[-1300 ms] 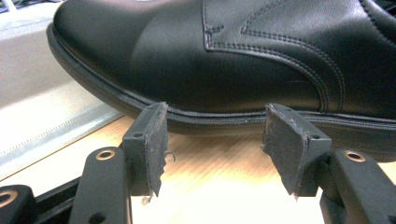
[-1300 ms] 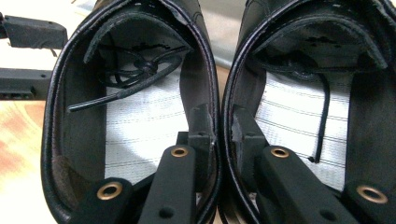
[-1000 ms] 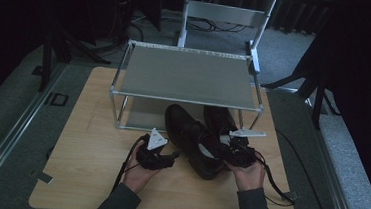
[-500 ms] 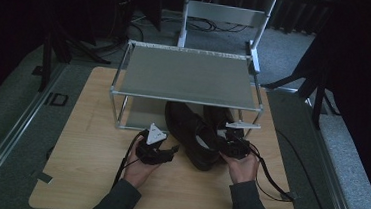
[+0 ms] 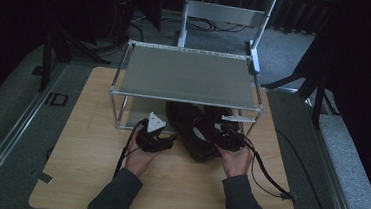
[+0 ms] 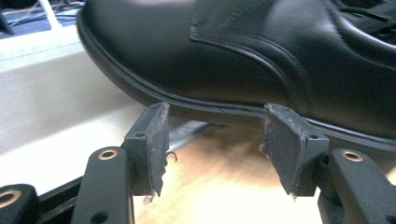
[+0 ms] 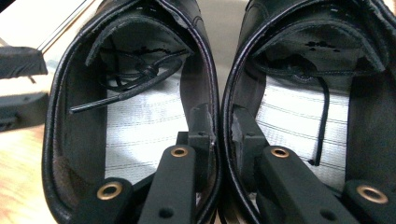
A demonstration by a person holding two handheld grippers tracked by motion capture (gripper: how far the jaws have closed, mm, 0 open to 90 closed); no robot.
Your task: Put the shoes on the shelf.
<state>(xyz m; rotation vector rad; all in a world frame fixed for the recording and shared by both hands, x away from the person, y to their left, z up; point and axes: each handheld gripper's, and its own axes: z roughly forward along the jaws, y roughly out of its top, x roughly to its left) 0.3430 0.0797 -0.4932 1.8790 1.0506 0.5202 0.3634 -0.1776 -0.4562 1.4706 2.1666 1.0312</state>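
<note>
Right tool (image 7: 219, 126) clamped on the touching inner walls of two black shoes (image 5: 196, 130), one jaw inside each. Shoes half under the metal rack (image 5: 188, 77) on the wooden surface (image 5: 82, 176). Left tool (image 6: 215, 140) released, jaws apart just beside the left shoe's sole (image 6: 196, 105).

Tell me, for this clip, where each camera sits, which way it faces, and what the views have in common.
High view: above the person's side, looking forward and down on the table and metal rack; both forearms, the left gripper and right gripper show.
Left gripper view: low, looking sideways at the left shoe; the left gripper's pads stand apart, short of its sole.
Right gripper view: behind both heels, looking into the shoes; its pads pinch the left shoe's and right shoe's adjoining walls.
Shared: the left shoe appears in all three.
</note>
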